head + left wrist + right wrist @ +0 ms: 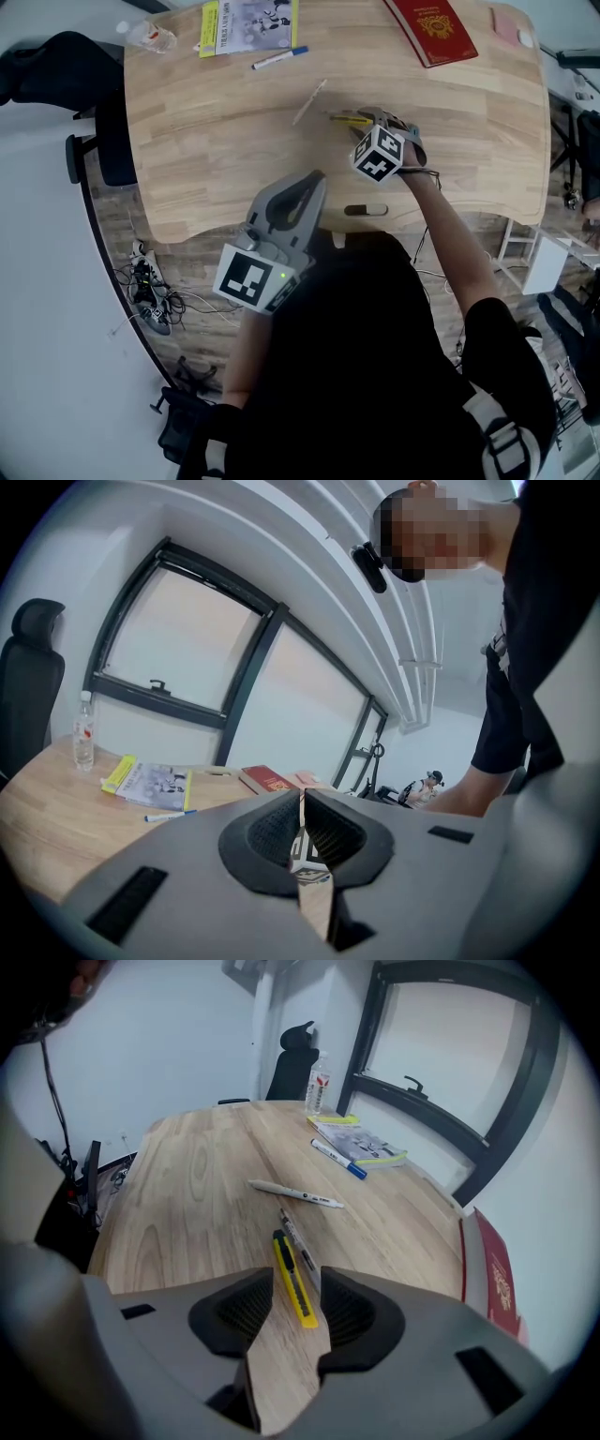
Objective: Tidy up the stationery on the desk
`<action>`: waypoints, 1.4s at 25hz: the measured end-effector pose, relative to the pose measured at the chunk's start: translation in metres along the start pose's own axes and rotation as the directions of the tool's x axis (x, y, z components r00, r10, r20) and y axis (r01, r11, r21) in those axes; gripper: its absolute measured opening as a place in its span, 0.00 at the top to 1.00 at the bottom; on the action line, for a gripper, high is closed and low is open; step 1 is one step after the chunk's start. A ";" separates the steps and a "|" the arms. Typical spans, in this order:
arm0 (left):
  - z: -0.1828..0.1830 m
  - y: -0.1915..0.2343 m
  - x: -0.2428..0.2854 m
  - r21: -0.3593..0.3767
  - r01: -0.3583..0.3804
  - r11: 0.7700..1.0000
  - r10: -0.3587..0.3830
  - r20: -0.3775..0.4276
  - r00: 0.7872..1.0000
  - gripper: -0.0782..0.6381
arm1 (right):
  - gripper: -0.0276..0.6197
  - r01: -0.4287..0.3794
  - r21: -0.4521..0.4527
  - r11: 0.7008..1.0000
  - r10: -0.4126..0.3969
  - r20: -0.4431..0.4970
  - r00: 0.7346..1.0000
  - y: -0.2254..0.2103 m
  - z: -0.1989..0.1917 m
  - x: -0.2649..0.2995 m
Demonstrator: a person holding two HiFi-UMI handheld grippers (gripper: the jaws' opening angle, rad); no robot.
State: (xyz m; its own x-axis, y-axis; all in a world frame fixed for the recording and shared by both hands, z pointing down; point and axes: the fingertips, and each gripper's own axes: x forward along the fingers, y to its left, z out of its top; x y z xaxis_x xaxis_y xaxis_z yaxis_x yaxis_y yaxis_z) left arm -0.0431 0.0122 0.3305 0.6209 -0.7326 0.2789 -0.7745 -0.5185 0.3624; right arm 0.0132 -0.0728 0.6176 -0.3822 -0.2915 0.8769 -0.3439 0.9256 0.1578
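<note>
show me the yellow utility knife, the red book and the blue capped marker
yellow utility knife (292,1282): right gripper view, middle of its yellow body.
red book (434,28): head view, centre of its cover.
blue-capped marker (278,59): head view, middle of its white barrel.

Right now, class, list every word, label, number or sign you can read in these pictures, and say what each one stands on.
Nothing reads clearly enough to quote.
Booklet: dark cover print, too small to read.
Red book: gold emblem and lettering, blurred.
White pen: dark print, too small.
Water bottle: red label, unreadable.
Marker cube: black-and-white squares, no words.
</note>
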 end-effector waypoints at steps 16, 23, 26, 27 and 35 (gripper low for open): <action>-0.006 0.029 -0.010 -0.038 0.003 0.999 -0.004 -0.030 1.000 0.83 | 0.75 -0.063 0.041 0.997 0.066 -0.059 0.996 0.013 0.005 0.036; -0.004 0.036 -0.013 -0.041 -0.001 0.999 0.000 -0.031 1.000 0.83 | 0.84 -0.076 0.088 0.993 0.081 -0.057 0.995 0.018 0.005 0.036; -0.003 0.034 -0.014 -0.030 0.005 1.000 -0.006 -0.024 1.000 0.83 | 0.84 -0.063 0.100 0.993 0.069 -0.054 0.996 0.019 0.004 0.035; -0.004 0.033 -0.014 -0.029 0.006 1.000 -0.006 -0.023 1.000 0.83 | 0.84 -0.061 0.109 0.992 0.067 -0.053 0.996 0.018 0.004 0.035; -0.004 0.025 -0.013 -0.016 0.027 1.000 -0.028 -0.026 0.999 0.83 | 0.84 0.010 0.204 0.979 -0.005 -0.024 1.000 0.013 0.007 0.018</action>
State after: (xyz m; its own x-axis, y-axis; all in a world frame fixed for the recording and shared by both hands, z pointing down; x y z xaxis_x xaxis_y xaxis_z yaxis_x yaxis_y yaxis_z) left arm -0.0696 0.0106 0.3394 0.6452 -0.7060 0.2919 -0.7552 -0.5314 0.3837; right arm -0.0043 -0.0673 0.6321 -0.3595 -0.2901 0.8869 -0.5157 0.8539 0.0702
